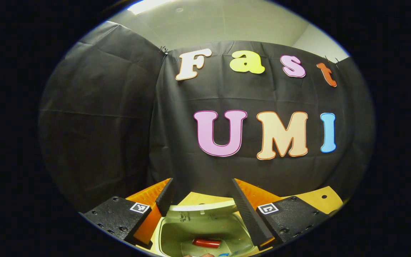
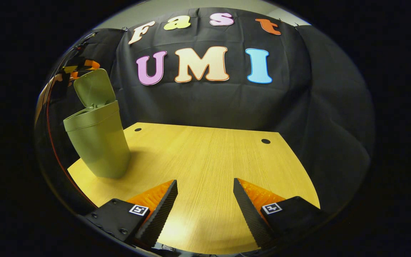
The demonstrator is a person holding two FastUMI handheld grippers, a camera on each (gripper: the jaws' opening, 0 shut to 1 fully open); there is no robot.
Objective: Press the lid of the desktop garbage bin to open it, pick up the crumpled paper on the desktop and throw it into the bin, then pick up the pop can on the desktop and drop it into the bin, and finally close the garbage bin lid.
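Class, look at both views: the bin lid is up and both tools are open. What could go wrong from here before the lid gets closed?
1. The left tool hovers over the bin, its lid up; a careless push on the lid could tip the bin.
2. The can lies across the inside; if it sits high, the lid may not shut fully.
3. The right tool is open above the table, so it cannot steady the bin.

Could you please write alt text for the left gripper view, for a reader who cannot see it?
The left gripper, fingers apart and empty, hangs directly above the open green garbage bin, whose raised lid shows between the fingers. A red pop can lies inside the bin. Behind are the wooden desktop and the booth's black cloth wall.
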